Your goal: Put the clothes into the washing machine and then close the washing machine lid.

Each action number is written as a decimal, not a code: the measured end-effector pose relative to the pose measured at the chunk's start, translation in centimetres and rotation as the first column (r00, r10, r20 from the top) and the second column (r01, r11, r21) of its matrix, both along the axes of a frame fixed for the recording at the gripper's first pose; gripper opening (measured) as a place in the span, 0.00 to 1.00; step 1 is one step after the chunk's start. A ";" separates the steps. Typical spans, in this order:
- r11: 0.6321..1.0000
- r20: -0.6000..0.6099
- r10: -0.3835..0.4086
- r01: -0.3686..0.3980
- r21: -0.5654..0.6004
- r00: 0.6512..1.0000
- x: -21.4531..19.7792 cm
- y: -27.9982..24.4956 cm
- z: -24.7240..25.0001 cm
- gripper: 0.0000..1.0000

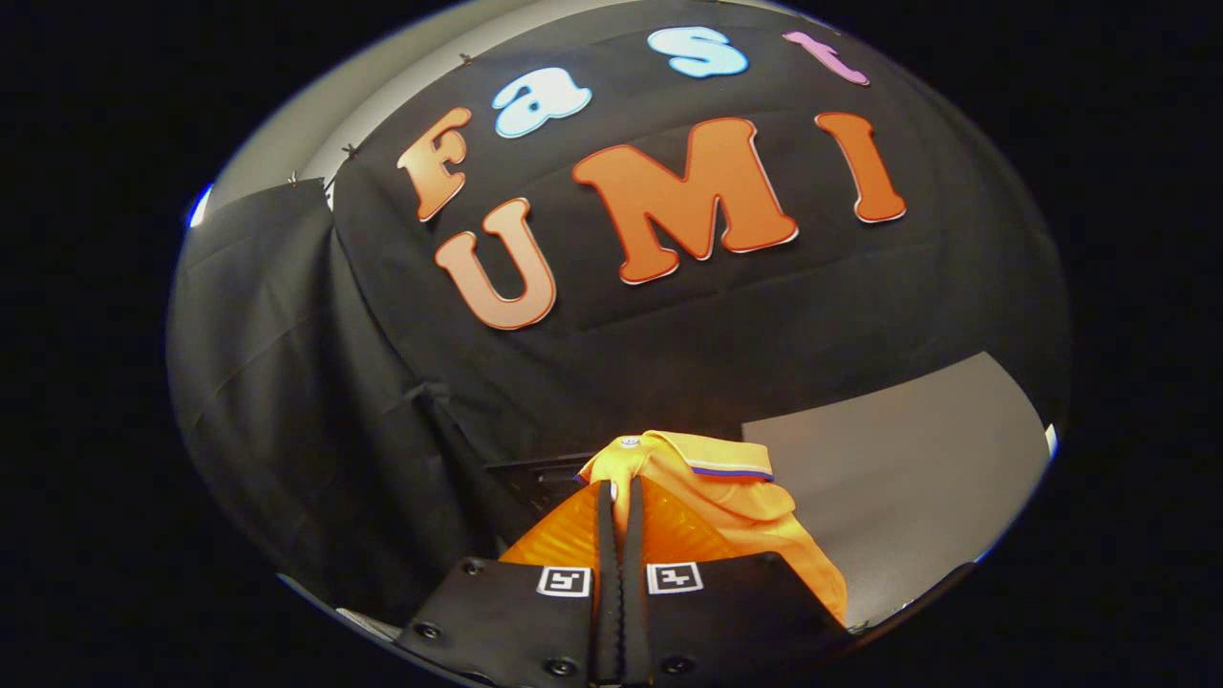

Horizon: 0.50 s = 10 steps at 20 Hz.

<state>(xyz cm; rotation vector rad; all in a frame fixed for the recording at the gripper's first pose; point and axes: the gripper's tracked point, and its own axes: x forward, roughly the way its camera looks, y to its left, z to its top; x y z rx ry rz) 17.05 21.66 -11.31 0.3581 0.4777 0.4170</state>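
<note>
place: a staged recording booth, not a lived-in home
walls: black cloth (315, 401) hangs in folds on the back and side, pinned along its top edge
above the cloth: a plain pale wall (315, 124) shows
surface: a bare grey desk (908, 459) meets the cloth
lighting: dim, with a bright glint at either side

An orange garment (736, 497) of soft, matt knit cloth — its collar edged with a woven stripe — is pinched between the closed fingers of the gripper (619, 497). At three o'clock, a smooth matt grey tabletop (908, 478). Behind, the wall (382, 411) is creased, matt black cloth.
</note>
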 end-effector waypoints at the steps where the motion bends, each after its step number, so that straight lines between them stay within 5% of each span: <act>1: 1.000 -0.007 0.027 -0.027 0.002 1.000 -0.1 1.7 -0.2 0.08; 10: 0.988 -0.144 0.150 -0.153 -0.013 0.978 1.1 13.9 -9.5 0.08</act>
